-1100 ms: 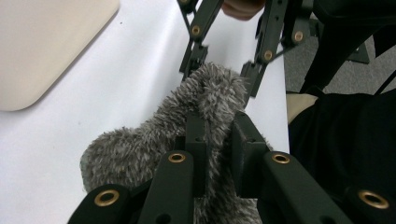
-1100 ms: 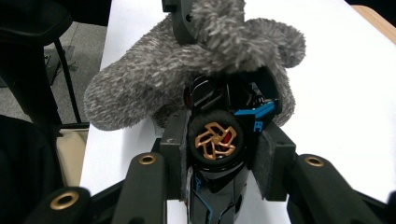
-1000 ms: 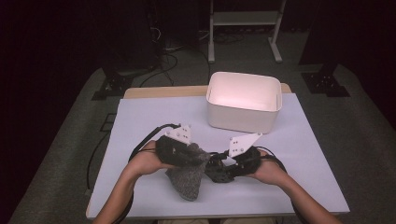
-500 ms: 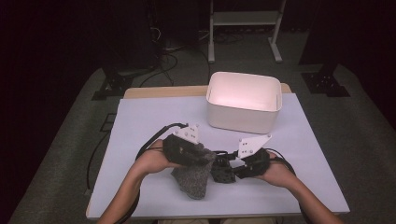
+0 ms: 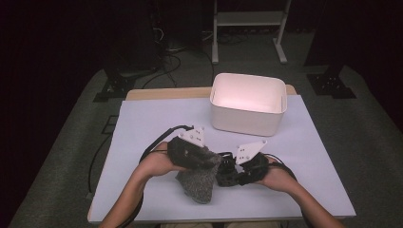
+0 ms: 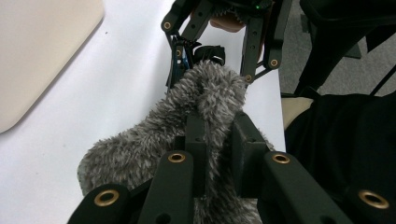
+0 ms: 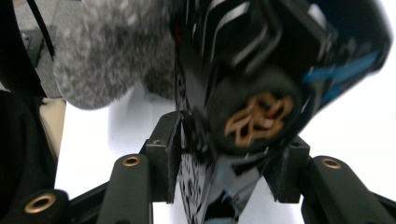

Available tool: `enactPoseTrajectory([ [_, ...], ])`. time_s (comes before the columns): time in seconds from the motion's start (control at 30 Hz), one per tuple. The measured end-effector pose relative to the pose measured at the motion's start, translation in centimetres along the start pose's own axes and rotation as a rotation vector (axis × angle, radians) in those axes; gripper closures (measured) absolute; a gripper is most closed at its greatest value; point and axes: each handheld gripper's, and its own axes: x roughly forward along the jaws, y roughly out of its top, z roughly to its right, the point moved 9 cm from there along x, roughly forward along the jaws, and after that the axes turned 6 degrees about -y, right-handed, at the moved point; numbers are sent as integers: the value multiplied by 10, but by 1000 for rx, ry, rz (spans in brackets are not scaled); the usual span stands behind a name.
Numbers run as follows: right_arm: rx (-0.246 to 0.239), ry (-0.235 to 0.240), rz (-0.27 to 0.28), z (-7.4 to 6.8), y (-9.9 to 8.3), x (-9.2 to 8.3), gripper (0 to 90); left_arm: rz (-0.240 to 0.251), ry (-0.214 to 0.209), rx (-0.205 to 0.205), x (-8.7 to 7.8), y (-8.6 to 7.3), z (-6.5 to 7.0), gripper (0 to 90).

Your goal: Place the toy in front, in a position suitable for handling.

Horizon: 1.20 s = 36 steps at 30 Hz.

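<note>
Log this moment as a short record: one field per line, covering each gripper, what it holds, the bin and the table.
left gripper: shut on the grey fuzzy sock, above the table
right gripper: jaws have just been opening; a black object sits between them, too blurred to identify or to tell whether the pads press it
white bin: far side of the table, upright, looks empty
table: pale cover

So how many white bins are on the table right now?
1. The white bin sits at the table's far side, right of centre, beyond the grey fuzzy sock held near the front edge.
</note>
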Motion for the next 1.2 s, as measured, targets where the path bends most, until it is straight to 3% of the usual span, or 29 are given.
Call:
enactPoseTrajectory([
  [0.2, -11, 6, 11, -1, 2, -4, 549, -4, 7, 6, -1, 1, 0, 793],
  [0.43, 24, 5, 57, 0, -2, -8, 554, 20, 8, 2, -6, 4, -2, 793],
  [0.63, 21, 0, 74, -2, 2, -6, 554, 6, 7, 6, -5, 7, -1, 794],
  [0.87, 25, 43, 105, -11, 13, 0, 557, -3, 4, 27, -9, 13, 5, 793],
  [1.2, 33, 47, 122, -10, 10, 0, 556, 10, 13, -21, -13, -8, -2, 793],
])
